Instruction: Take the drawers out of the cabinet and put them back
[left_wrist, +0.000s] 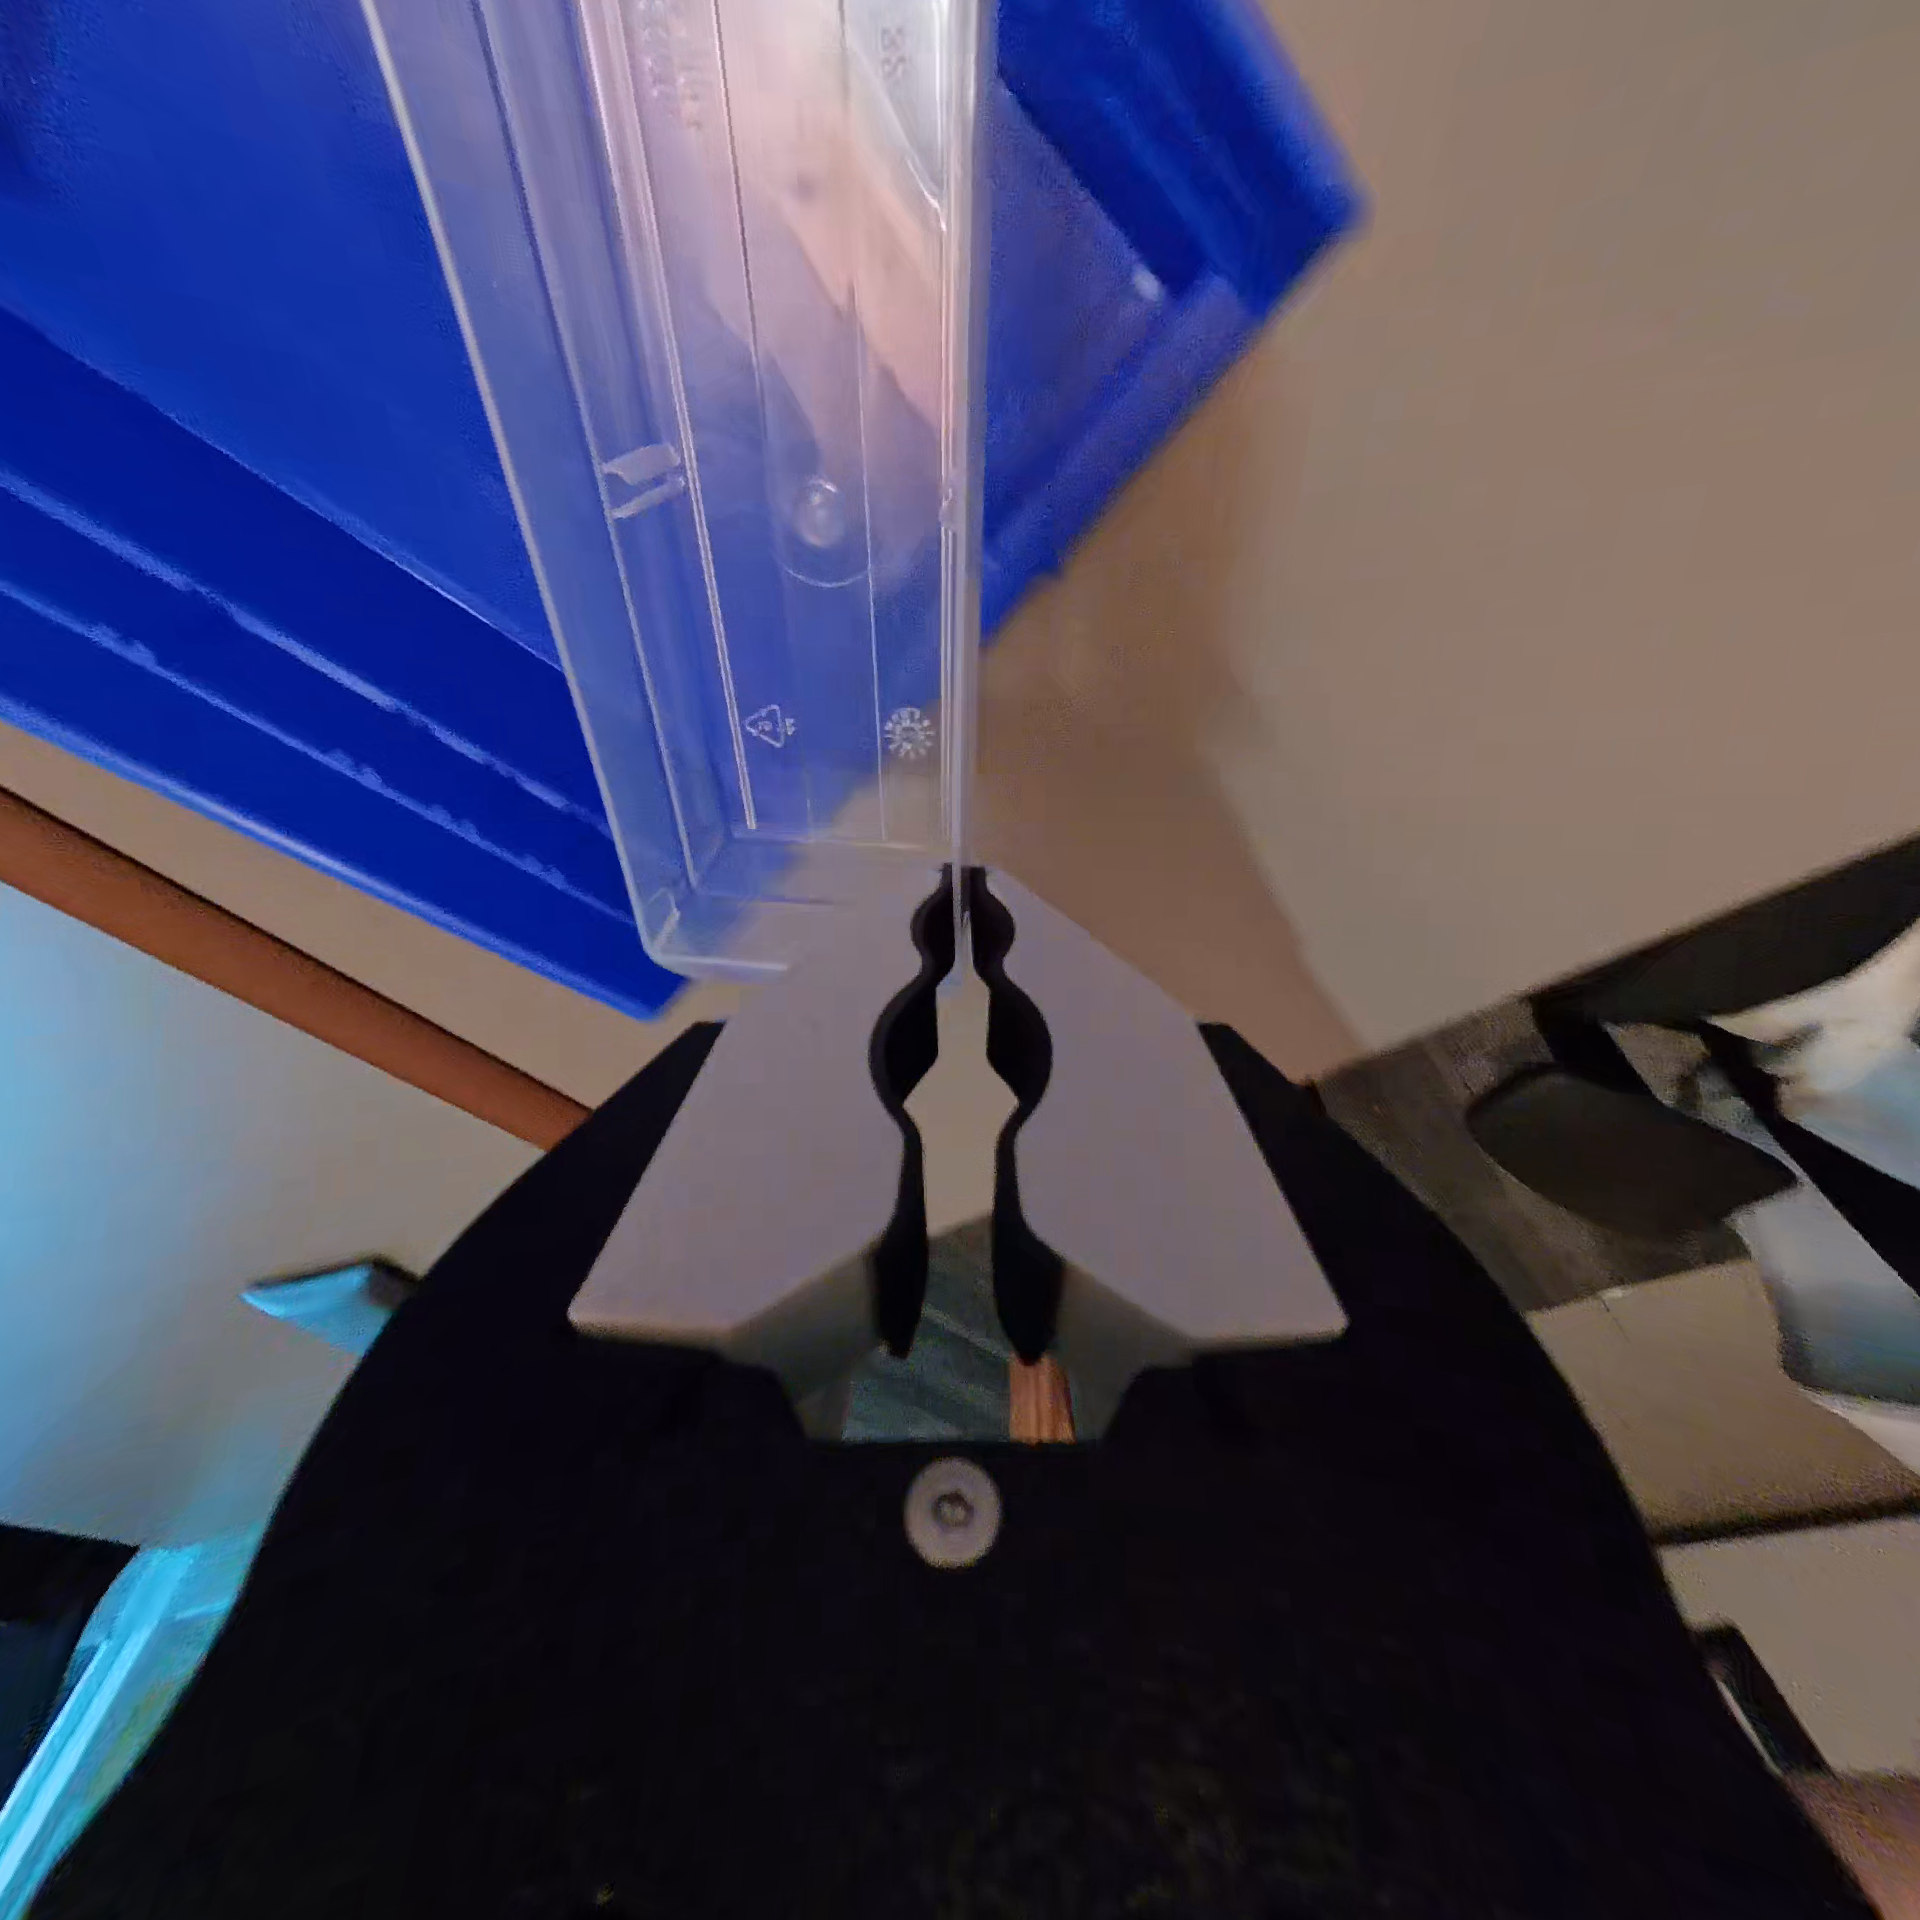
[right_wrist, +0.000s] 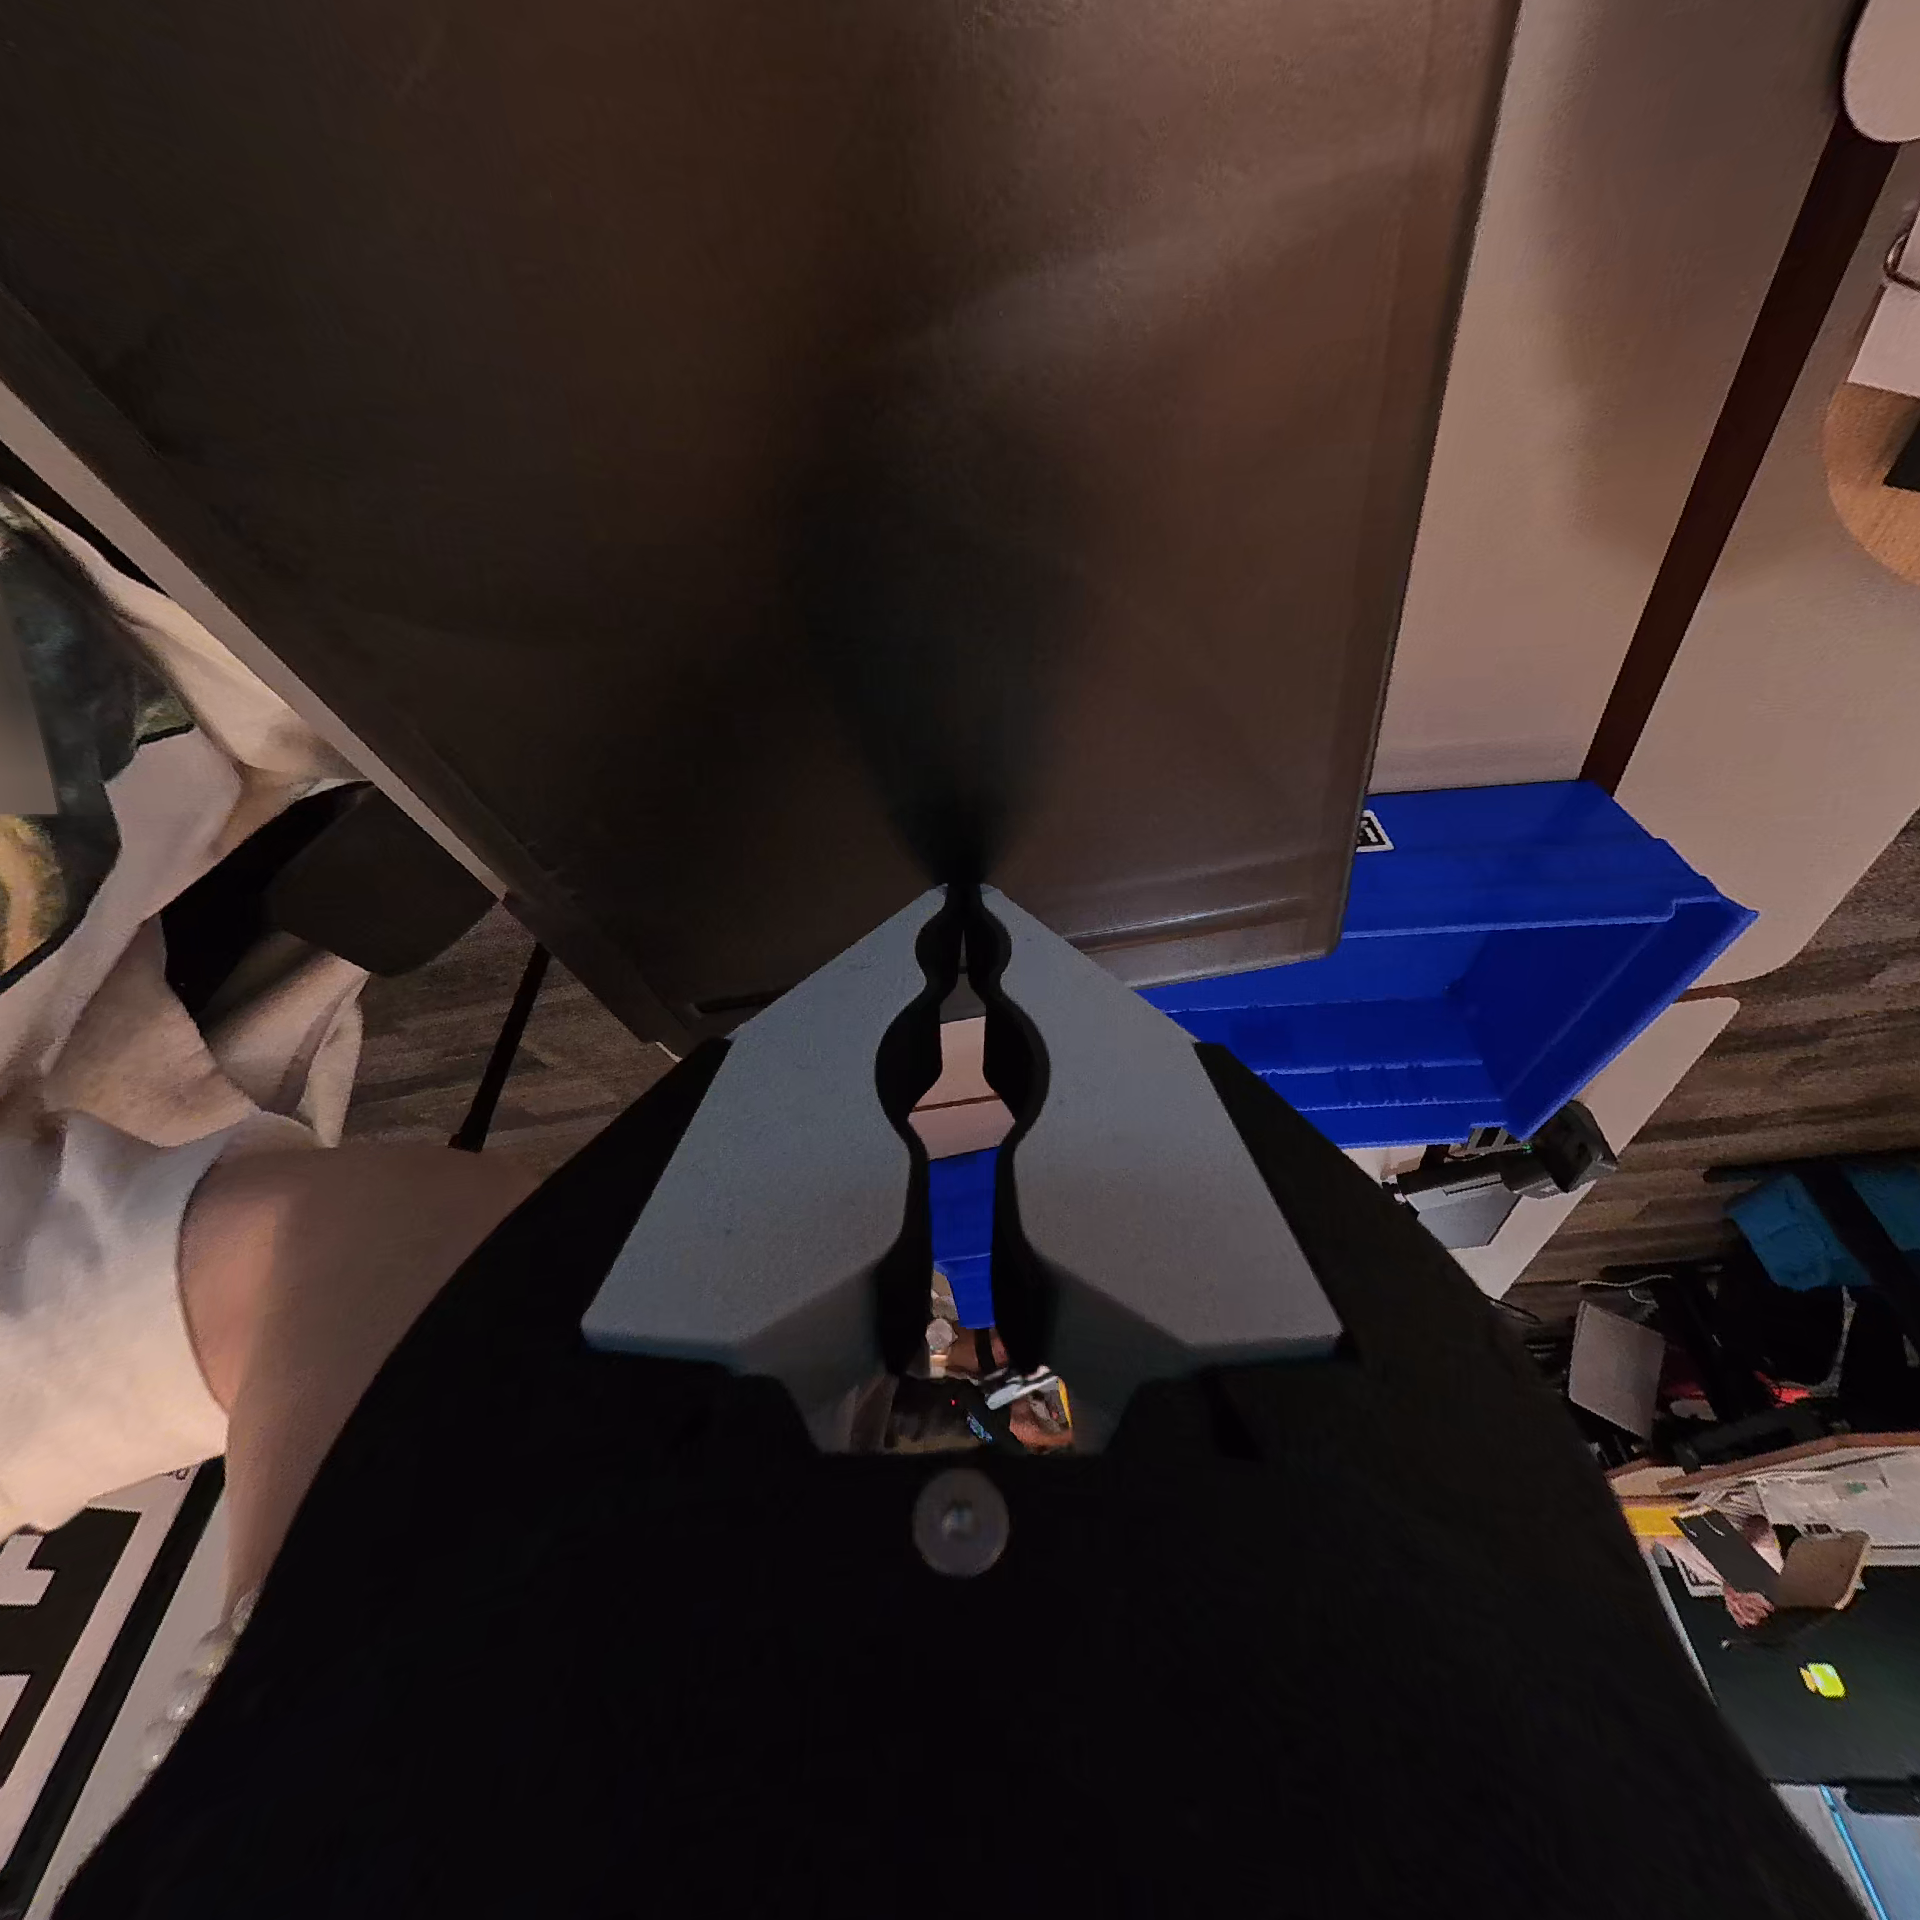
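In the left wrist view my left gripper is shut on the thin edge of a clear plastic drawer. The drawer hangs out in front of the fingers, clear of the cabinet and tilted, with a blue bin behind it. In the right wrist view my right gripper is shut with nothing between the fingertips. Its tips rest against the flat, dark brown side of the cabinet, which fills the upper part of that view. The cabinet's drawer openings are hidden from both views.
A large blue plastic bin stands on the beige table; it also shows in the right wrist view beyond the cabinet. A person in light clothing is at the left. Cluttered equipment lies at the lower right.
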